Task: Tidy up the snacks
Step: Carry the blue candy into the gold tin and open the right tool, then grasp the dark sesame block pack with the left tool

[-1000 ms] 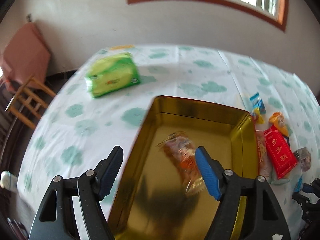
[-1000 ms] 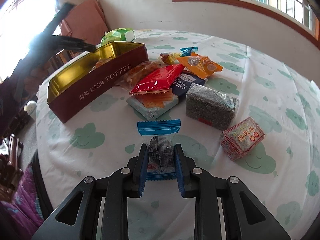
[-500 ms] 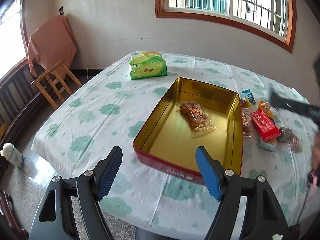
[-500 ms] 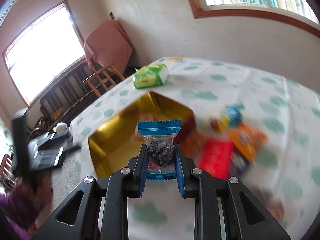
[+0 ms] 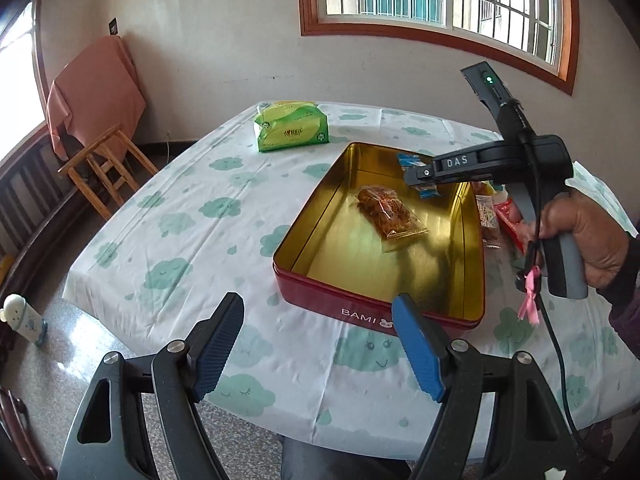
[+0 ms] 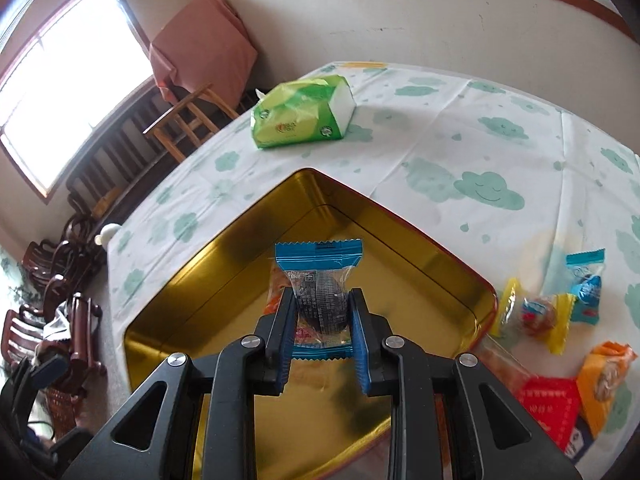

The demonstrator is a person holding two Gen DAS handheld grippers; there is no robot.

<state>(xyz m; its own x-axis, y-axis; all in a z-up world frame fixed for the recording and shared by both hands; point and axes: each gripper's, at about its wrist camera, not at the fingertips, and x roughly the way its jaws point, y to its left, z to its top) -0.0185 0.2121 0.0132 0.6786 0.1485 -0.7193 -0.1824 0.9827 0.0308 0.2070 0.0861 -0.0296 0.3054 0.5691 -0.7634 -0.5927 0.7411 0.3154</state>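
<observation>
both wrist views overlook the tin (image 5: 372, 308) (image 6: 400, 224).

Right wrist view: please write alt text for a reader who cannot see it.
The right gripper, jaws beginning to open, has a blue-ended snack packet between them above an open gold-lined tin on a cloud-print tablecloth. A green tissue pack lies beyond the tin; more snacks lie to its right.
</observation>
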